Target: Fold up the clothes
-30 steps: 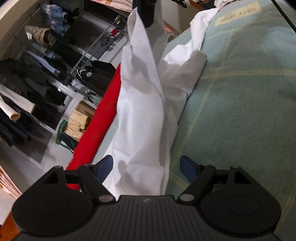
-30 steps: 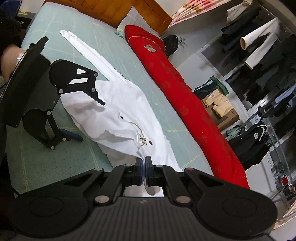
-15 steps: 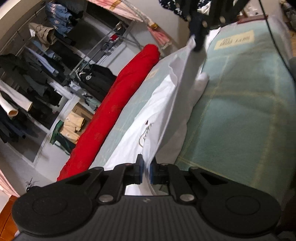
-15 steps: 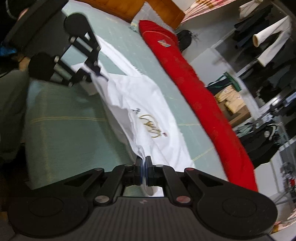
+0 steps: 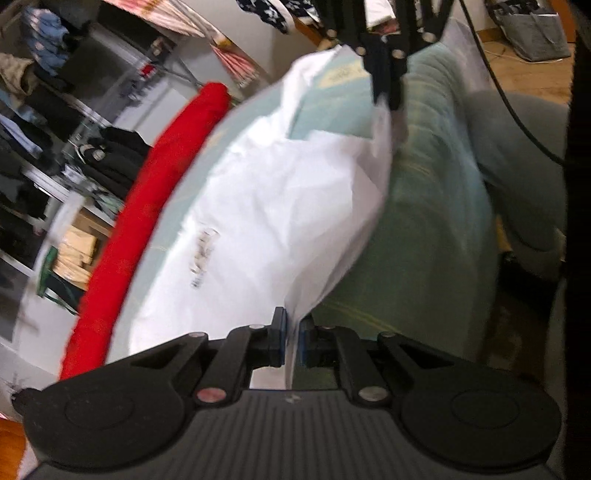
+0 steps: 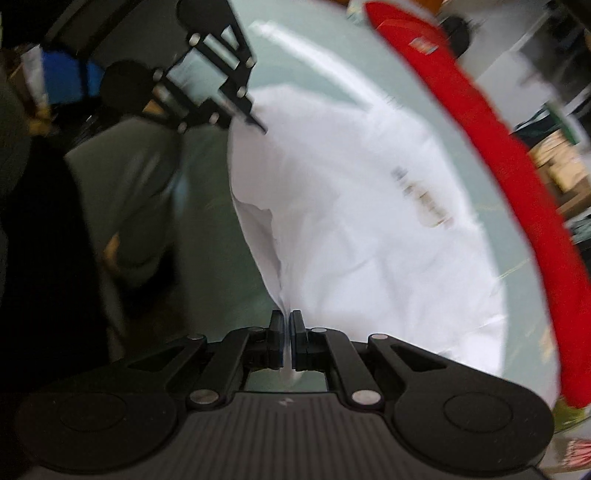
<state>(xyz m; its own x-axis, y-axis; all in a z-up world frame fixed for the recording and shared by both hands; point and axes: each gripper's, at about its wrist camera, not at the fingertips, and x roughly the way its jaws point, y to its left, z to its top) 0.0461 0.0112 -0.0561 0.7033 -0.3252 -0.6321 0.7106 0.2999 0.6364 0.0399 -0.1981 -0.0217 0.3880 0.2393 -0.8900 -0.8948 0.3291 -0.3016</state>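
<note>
A white shirt (image 5: 280, 199) with a small chest print lies partly on the green bed cover (image 5: 424, 221), its near edge lifted and stretched between both grippers. My left gripper (image 5: 291, 321) pinches one corner of that edge; its jaws are opening slightly, with the cloth still between the pads. My right gripper (image 6: 287, 321) is shut on the other corner. Each gripper shows in the other's view: the right one (image 5: 386, 99) at the top, the left one (image 6: 258, 127) at the upper left. The shirt (image 6: 351, 236) looks blurred by motion.
A long red bolster (image 5: 147, 192) lies along the bed's far side, also in the right wrist view (image 6: 498, 147). Beyond it are racks of hanging dark clothes (image 5: 110, 147) and cardboard boxes (image 5: 74, 251). A grey bag (image 5: 535, 33) sits on the wooden floor.
The left gripper, open around the bunched shirt a second ago, has closed on its edge. Both grippers have lifted and drawn the edge toward the near side, spreading the shirt flatter.
</note>
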